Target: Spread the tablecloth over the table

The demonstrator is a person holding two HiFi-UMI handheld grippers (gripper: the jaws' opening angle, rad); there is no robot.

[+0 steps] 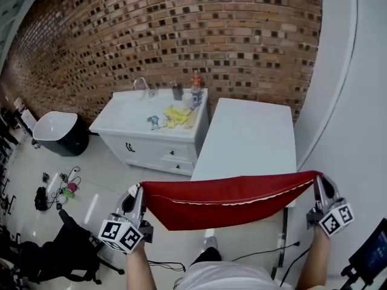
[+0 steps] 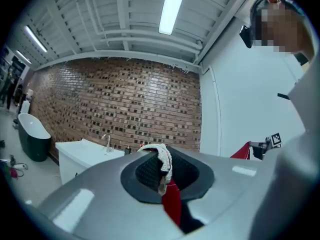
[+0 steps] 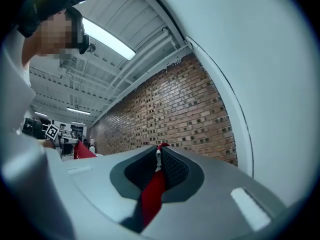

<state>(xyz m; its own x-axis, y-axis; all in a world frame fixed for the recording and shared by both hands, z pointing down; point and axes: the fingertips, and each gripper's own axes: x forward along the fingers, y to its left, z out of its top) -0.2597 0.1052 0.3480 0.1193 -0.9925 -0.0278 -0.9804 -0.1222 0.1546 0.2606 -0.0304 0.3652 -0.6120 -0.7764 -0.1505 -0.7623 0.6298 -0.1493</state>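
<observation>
Red tablecloth (image 1: 224, 203), lace-trimmed, one: stretched taut at 6 o'clock, before the near end of the white table (image 1: 248, 132). My left gripper (image 1: 136, 192), 8 o'clock, and right gripper (image 1: 318, 183), 4 o'clock, each clamp a top corner.

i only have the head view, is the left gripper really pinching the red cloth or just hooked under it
Observer: It is pinching. The left gripper view shows the left gripper shut on the tablecloth, with the white lace trim squeezed between the pads.
Operator: ok and the right one
Observer: The right gripper view shows the right gripper shut on the red cloth too, with a sliver of white trim at the tips and fabric running back between the pads.
</observation>
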